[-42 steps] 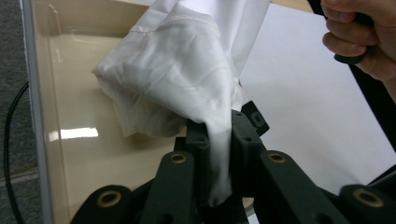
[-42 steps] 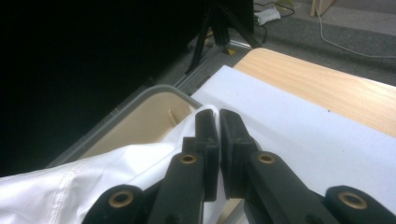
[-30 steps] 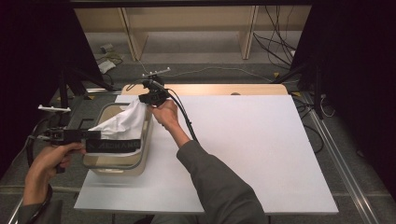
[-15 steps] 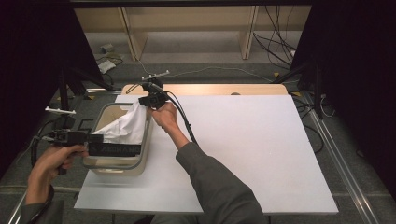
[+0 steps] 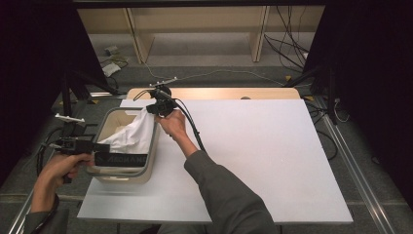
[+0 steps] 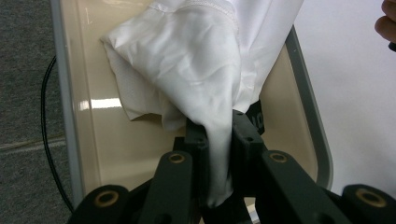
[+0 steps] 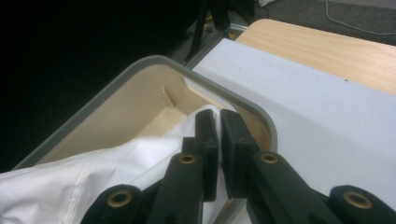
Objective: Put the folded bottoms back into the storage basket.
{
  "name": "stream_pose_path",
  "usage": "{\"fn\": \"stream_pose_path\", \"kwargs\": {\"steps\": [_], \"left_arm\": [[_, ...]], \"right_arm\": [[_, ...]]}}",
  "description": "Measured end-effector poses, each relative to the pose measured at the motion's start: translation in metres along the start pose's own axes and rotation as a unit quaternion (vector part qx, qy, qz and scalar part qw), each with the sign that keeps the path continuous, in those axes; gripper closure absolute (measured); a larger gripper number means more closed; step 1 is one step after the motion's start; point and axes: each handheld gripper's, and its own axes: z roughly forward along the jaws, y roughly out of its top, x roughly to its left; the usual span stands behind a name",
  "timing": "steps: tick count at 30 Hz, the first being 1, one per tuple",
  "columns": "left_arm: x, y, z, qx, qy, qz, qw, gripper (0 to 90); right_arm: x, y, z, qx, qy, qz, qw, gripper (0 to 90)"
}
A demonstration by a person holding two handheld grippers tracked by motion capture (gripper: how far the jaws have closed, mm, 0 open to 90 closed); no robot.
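Both grippers pinch the white cloth (image 5: 132, 136) over the beige bin (image 5: 108, 175) at the table's left edge: my left gripper (image 6: 219, 154) clamps a bunched fold between its jaws, and my right gripper (image 7: 219, 140), jaws nearly together, holds the far corner at the bin's rim. If I pull unevenly, I judge the thin fabric could slip free or snag that grey rim. Right of it, the white table (image 5: 253, 156) lies bare, but my right forearm (image 5: 214, 180) crosses the path.

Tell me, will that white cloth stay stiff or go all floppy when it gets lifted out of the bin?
Probably floppy: the white cloth bunches into soft folds where the left gripper pinches it. It likely weighs little, since it drapes thinly over the bin rim near the right gripper.
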Motion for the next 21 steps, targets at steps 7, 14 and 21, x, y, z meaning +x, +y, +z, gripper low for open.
{"fn": "stream_pose_path", "kwargs": {"steps": [7,14,21], "left_arm": [[0.002,-0.001,0.002,0.006,0.001,0.000,1.0000,78.8],[0.005,-0.002,0.006,0.014,0.006,-0.005,0.9999,78.7],[0.010,-0.004,0.008,0.017,0.016,-0.012,0.9997,78.8]], "right_arm": [[0.002,-0.001,0.002,0.003,0.000,-0.002,1.0000,86.2],[0.001,-0.003,0.006,0.007,-0.001,-0.003,1.0000,86.1],[0.002,-0.005,0.011,0.010,0.000,-0.003,0.9999,85.8]]}}
